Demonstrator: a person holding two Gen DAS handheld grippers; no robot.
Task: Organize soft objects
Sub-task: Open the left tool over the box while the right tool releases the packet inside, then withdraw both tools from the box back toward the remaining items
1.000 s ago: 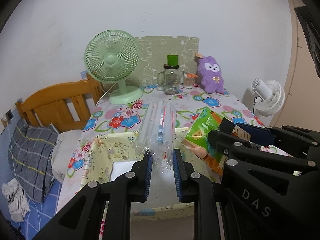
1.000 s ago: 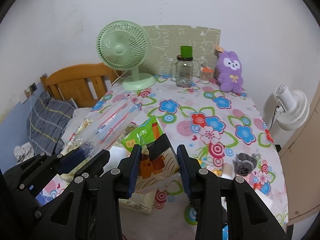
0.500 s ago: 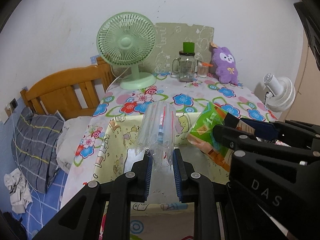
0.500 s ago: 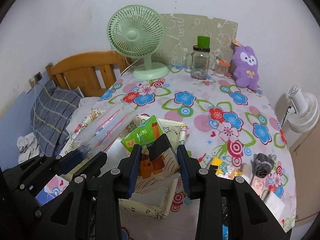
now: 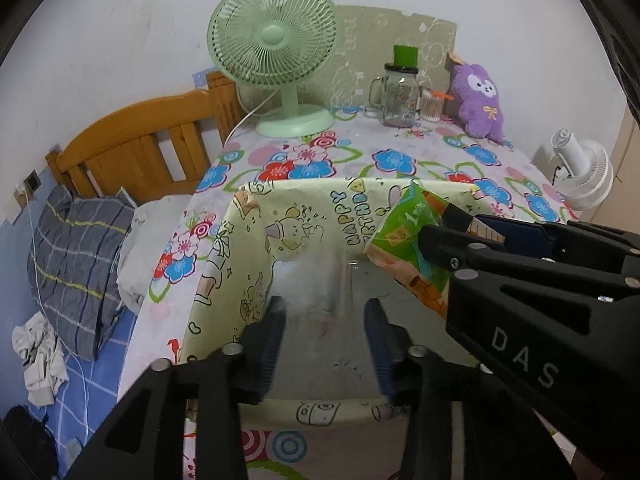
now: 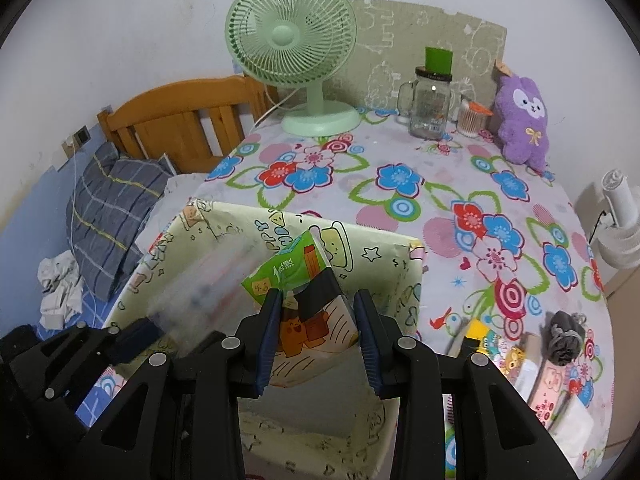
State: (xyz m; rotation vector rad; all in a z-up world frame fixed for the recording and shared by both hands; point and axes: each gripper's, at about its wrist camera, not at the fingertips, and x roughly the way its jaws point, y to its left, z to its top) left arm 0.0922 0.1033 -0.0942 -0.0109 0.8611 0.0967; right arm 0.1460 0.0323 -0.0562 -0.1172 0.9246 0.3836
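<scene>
one tissue pack (image 6: pixel 304 304) in right tongs (image 6: pixel 318 336) tilts up-left lengthwise.

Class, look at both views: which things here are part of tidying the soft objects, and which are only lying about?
In use:
tissue pack, held in the right gripper
clear packet, blurred, at the left gripper
storage box

Lying about:
green fan
glass jar
purple plush

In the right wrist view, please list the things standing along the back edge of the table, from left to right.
Green fan → glass jar with handle with a green cup on its lid → small container with orange lid → purple plush toy.
</scene>
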